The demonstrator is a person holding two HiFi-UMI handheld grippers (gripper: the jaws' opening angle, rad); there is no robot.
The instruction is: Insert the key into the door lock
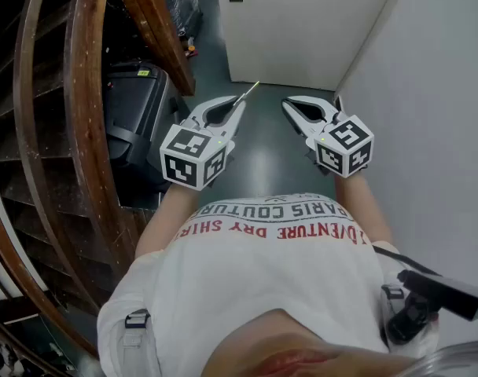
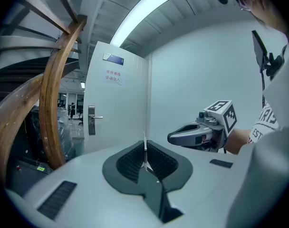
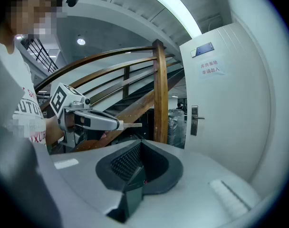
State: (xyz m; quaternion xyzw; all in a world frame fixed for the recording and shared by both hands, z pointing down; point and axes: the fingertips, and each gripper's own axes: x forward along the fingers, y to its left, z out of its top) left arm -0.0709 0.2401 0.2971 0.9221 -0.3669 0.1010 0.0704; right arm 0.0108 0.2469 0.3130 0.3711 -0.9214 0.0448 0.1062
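Observation:
My left gripper (image 1: 240,105) is shut on a thin metal key (image 1: 250,92), whose blade sticks out past the jaws toward the white door (image 1: 302,30). In the left gripper view the key (image 2: 145,145) stands edge-on between the closed pads, and the door's lock plate with its handle (image 2: 91,120) is some way ahead to the left. My right gripper (image 1: 287,103) hovers beside the left one, shut and empty. From the right gripper view (image 3: 140,148) I see the left gripper (image 3: 90,121) with the key (image 3: 130,124), and the lock plate (image 3: 195,120) further off.
A curved wooden stair rail (image 1: 86,116) runs along the left, with a post (image 3: 159,94) near the door. A black box-like machine (image 1: 137,120) sits under the stairs. A white wall (image 1: 435,93) closes the right side. Dark floor (image 1: 262,155) leads to the door.

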